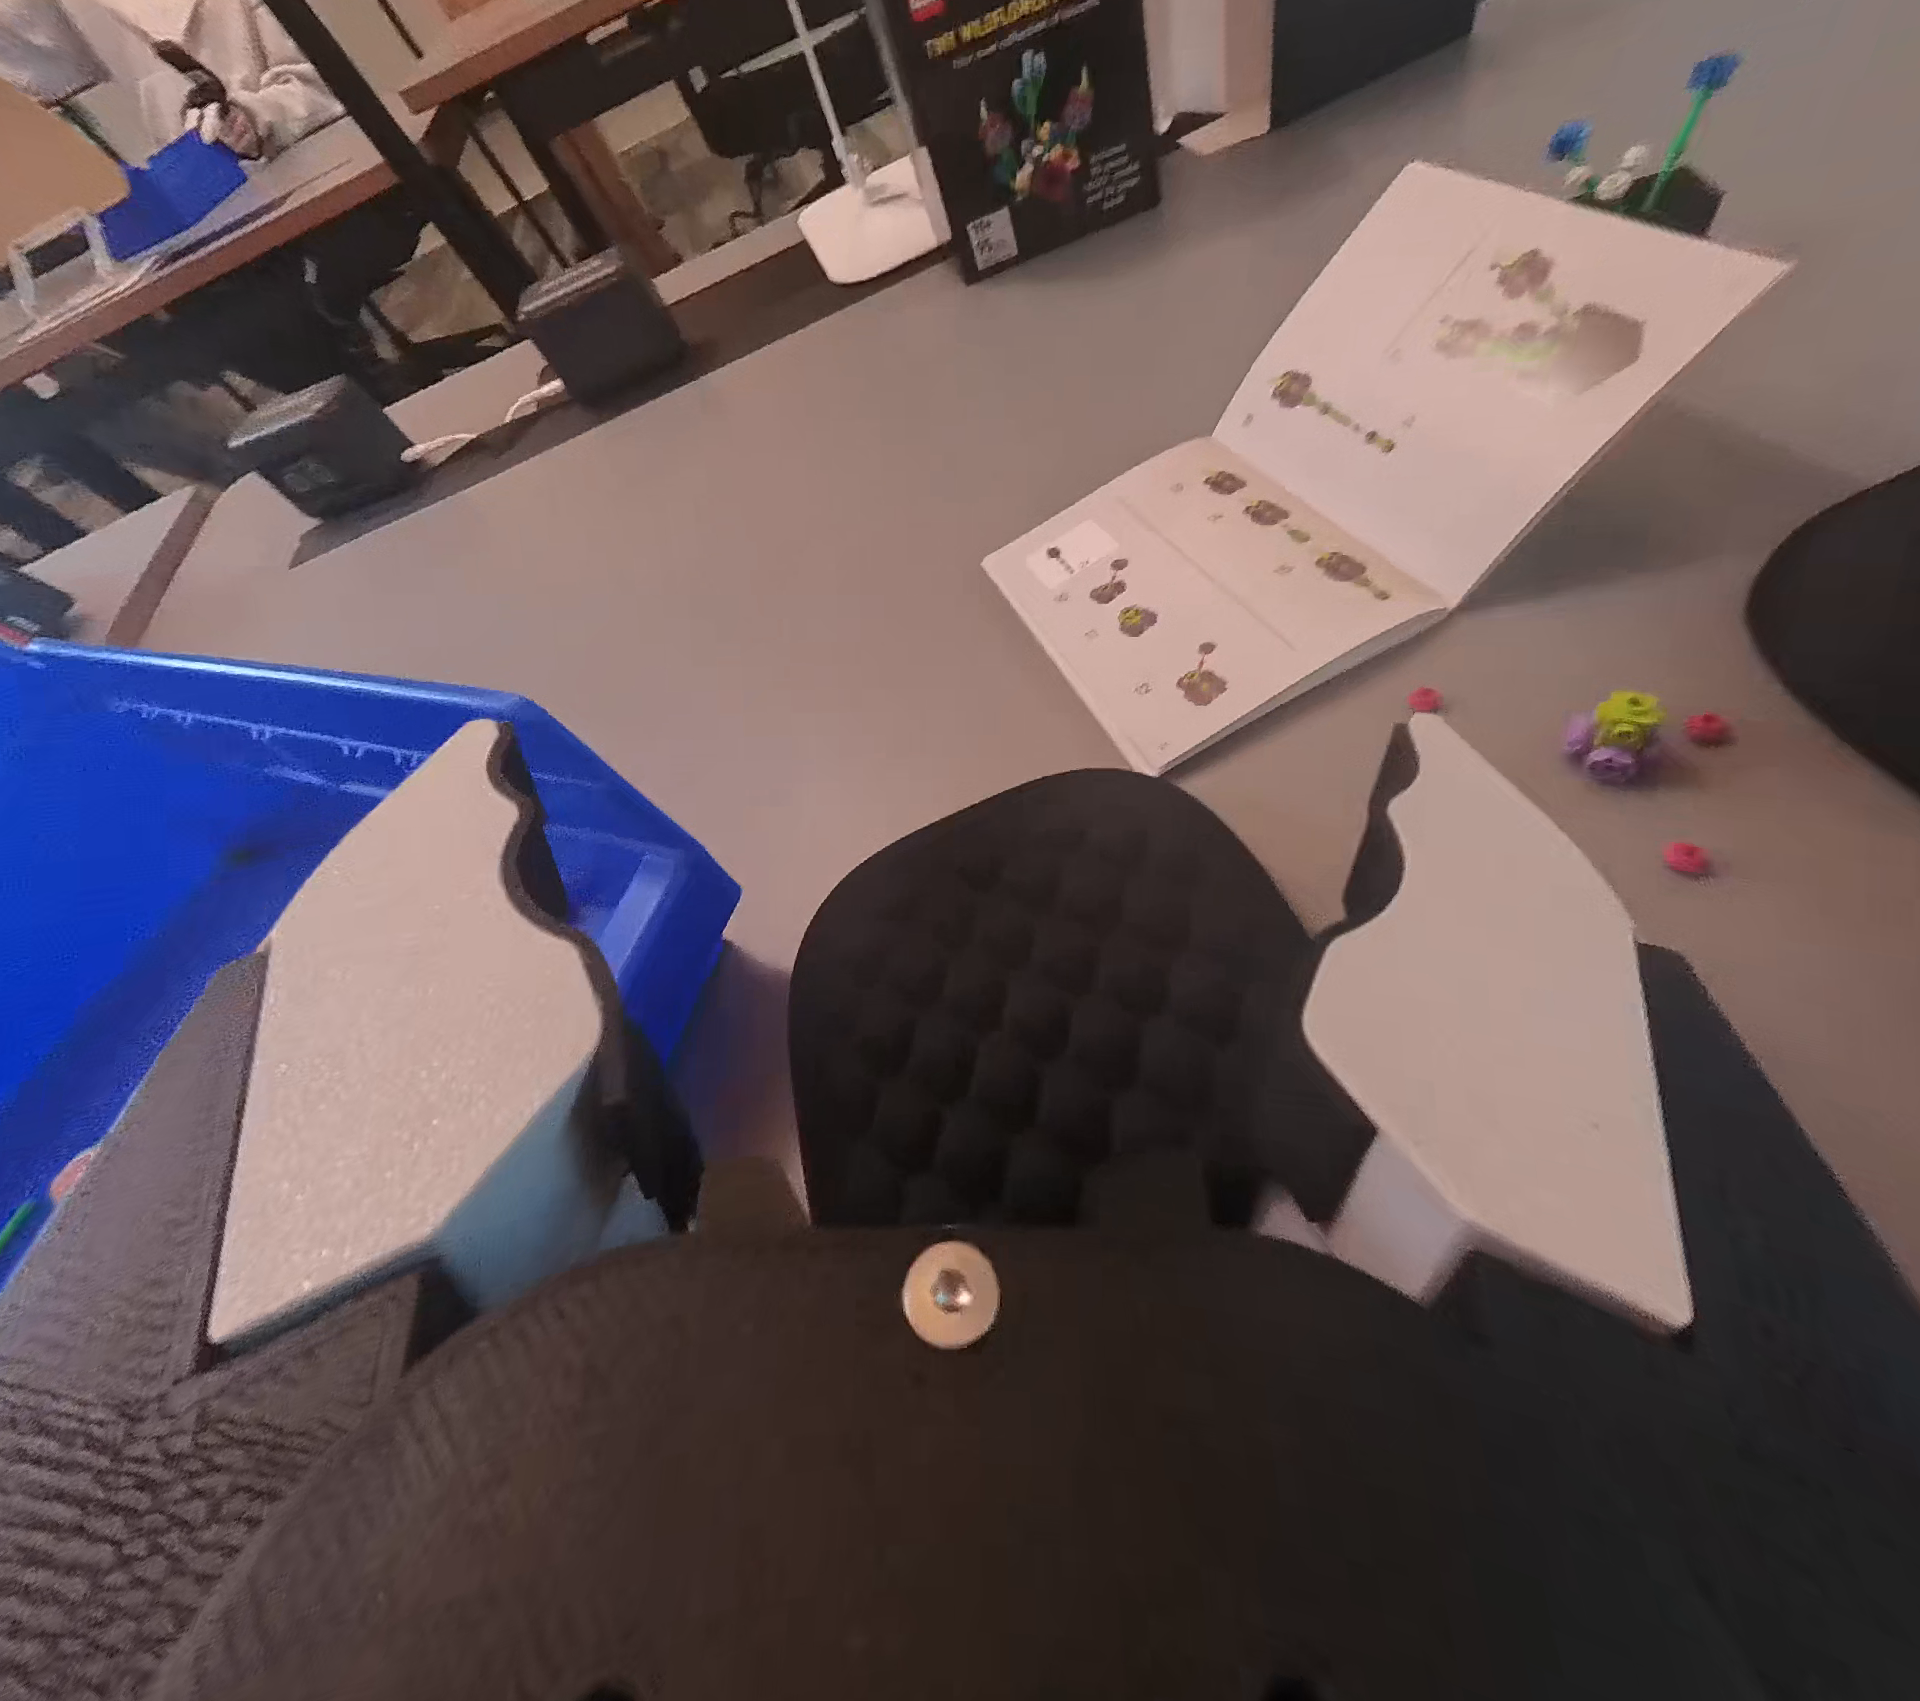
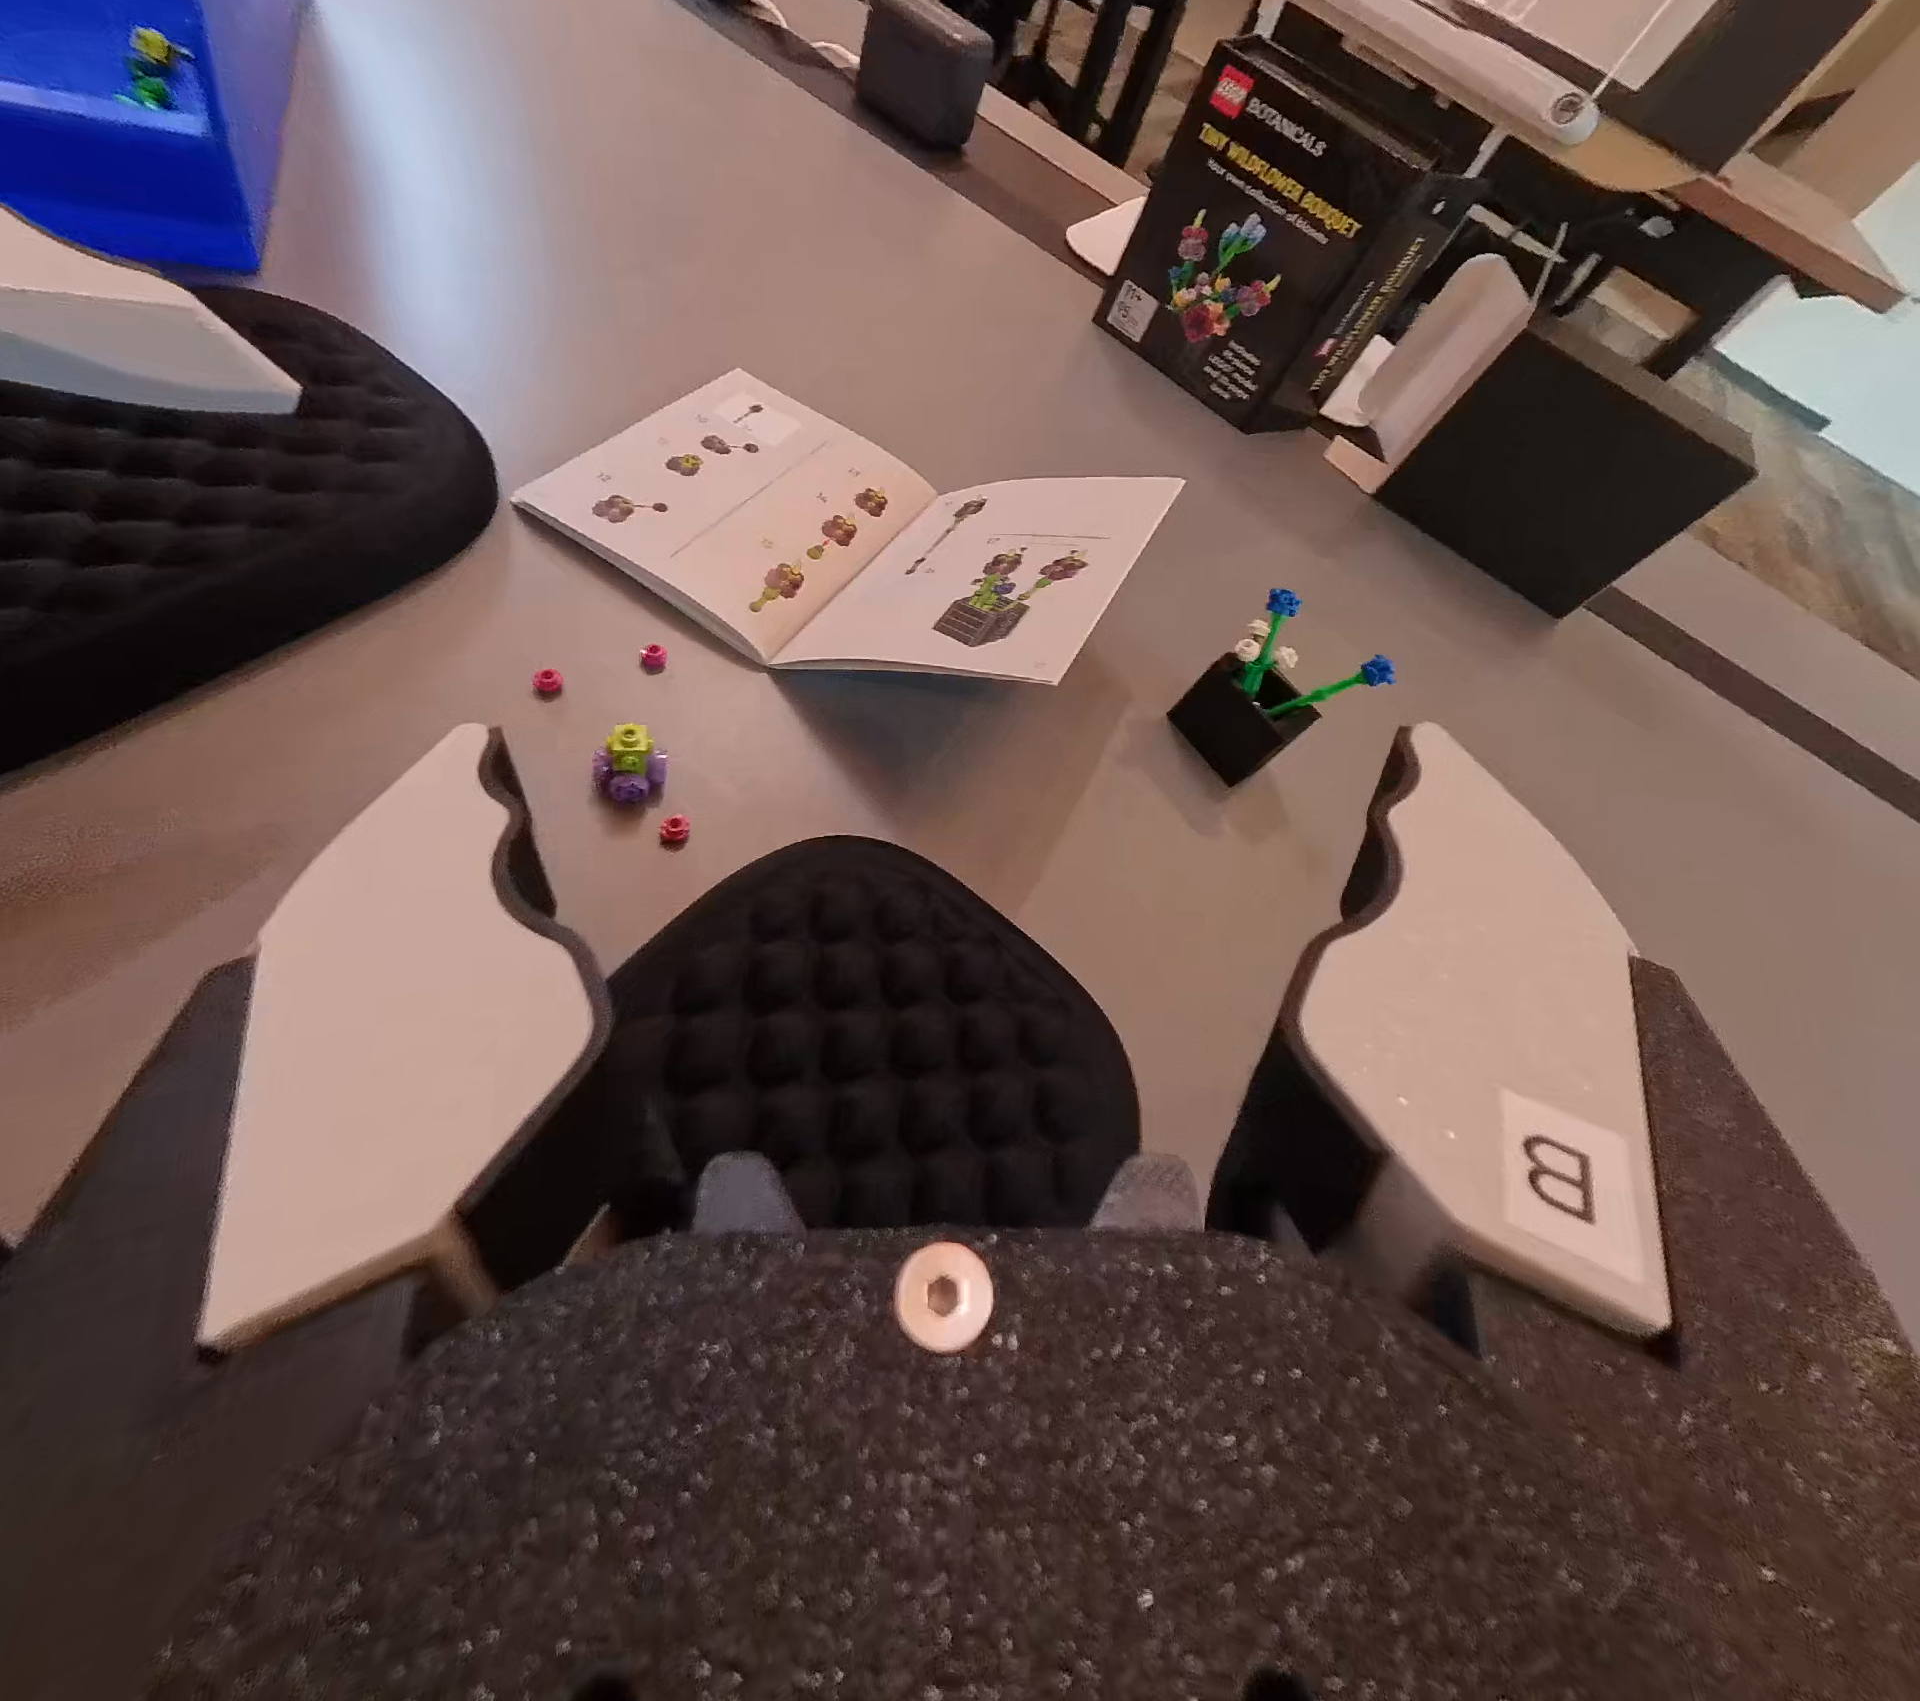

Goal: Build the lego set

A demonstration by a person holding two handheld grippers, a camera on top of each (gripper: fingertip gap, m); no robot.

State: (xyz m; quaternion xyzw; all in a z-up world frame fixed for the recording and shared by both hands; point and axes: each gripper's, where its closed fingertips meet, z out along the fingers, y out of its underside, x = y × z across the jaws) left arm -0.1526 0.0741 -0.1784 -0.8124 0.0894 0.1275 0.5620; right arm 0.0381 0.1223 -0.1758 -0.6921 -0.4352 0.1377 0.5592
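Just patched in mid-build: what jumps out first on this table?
The open booklet lies mid-table, with a purple-and-lime flower and three pink studs loose in front of it. A black pot of blue flowers stands to its right, and a blue bin sits far left.

Blue bin (image 2: 223,41), grey table (image 2: 623,249), lime-and-purple flower (image 2: 630,765), pink studs (image 2: 548,681).

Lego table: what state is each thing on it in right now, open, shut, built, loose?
Left gripper: open, empty.
Right gripper: open, empty.
Booklet: lying open on the table.
Box: standing upright.
Black pot: built, blue and white flowers in it.
Purple flower: partly built, on the table.
Pink studs: three, loose around the flower.
Blue bin: open-topped, a few pieces inside.
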